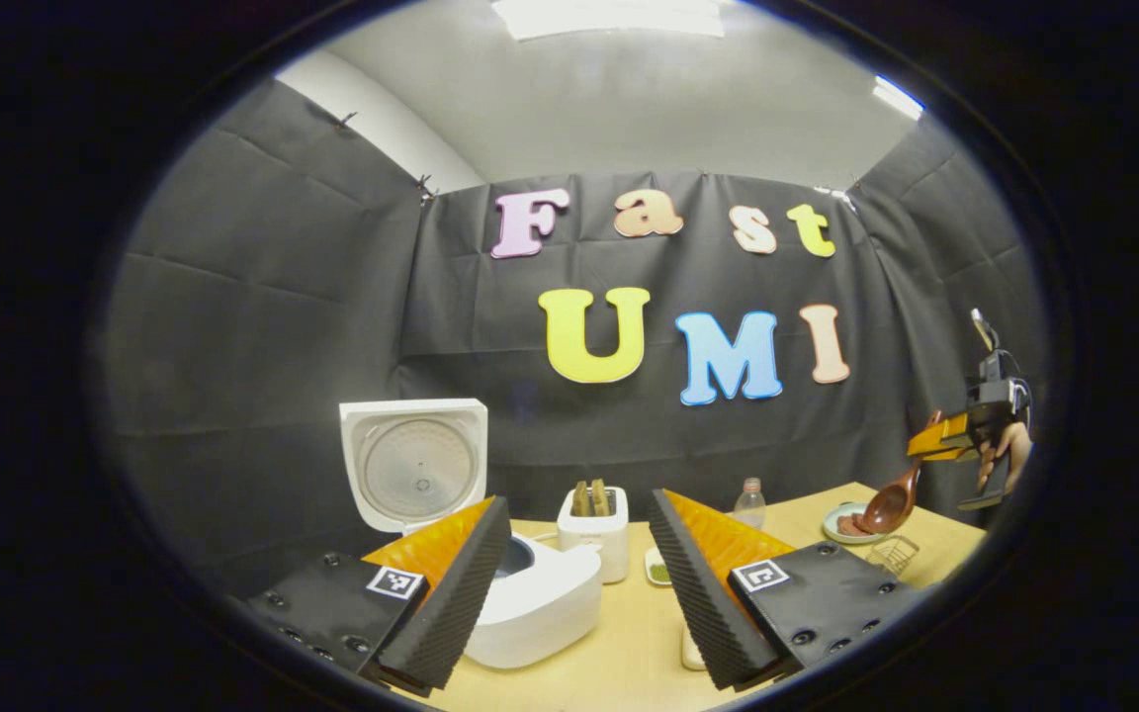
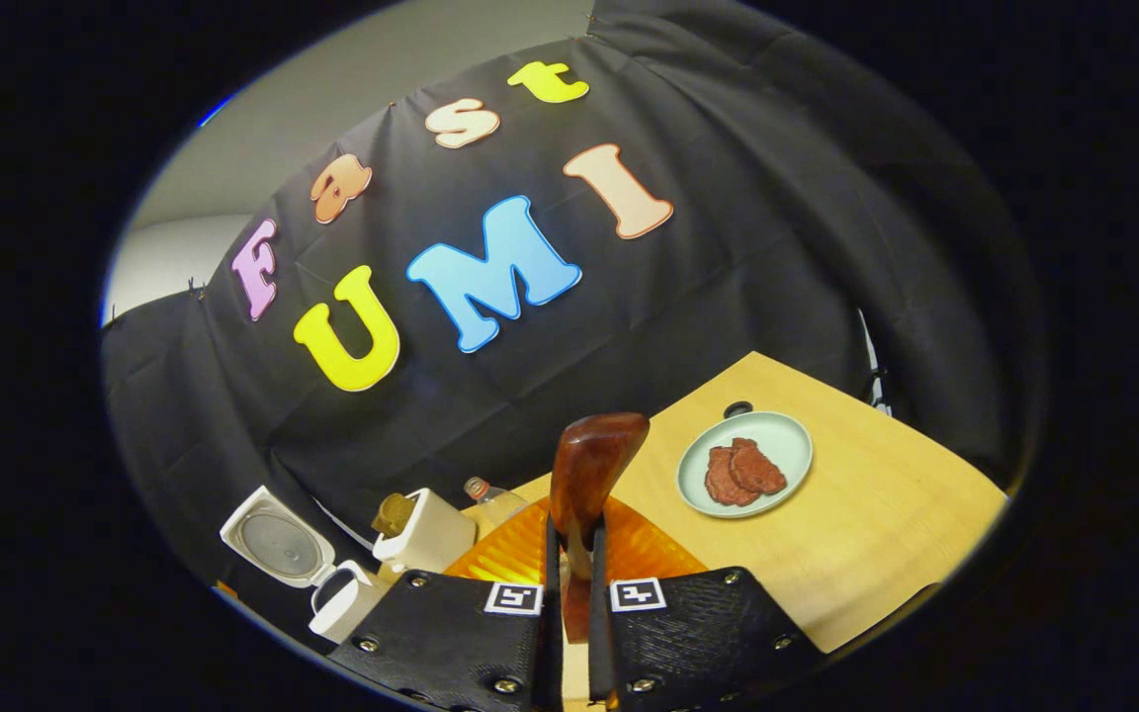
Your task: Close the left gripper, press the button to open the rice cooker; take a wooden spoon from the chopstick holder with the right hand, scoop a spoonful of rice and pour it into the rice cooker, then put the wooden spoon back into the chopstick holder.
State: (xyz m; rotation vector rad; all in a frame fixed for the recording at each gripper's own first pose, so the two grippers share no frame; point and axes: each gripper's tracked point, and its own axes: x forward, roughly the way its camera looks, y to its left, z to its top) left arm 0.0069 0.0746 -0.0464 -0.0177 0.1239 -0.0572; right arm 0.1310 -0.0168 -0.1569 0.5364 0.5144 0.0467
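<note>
Standing open at the left end of the pale wooden table (image 1: 629, 643): the white rice cooker (image 1: 530, 603), lid (image 1: 414, 463) raised upright against the black cloth wall, pot mouth bare below it. Just right of the rice cooker, the white chopstick holder (image 1: 594, 529) with wooden handles poking from its top. Right of the holder, a clear bottle (image 1: 749, 502) near the wall and a small dish (image 1: 658, 569) on the table in front of it. Farther right, well apart from the rice cooker, a pale green plate (image 1: 841, 524) with reddish-brown slices on it, and a small wire basket (image 1: 891, 554) just in front of the plate. Overhead, a grey ceiling with bright light panels.

In the left gripper view, the left gripper (image 1: 574, 593) low over the table beside the rice cooker, fingers spread wide, nothing between them, the chopstick holder framed in the gap.

At the far right of the same view, the right gripper (image 1: 930, 440) in a hand (image 1: 1009, 455), raised above the plate, the wooden spoon (image 1: 891, 504) hanging from it bowl-down, just over the plate's edge.

In the right gripper view, the right gripper (image 2: 574, 554) clamped tight on the wooden spoon (image 2: 589, 475), both fingers pressing the handle, bowl upward ahead of them. Left of the spoon there, the rice cooker (image 2: 332, 593) and chopstick holder (image 2: 426, 534); right of it, the plate (image 2: 787, 435) on the table (image 2: 876, 554).
</note>
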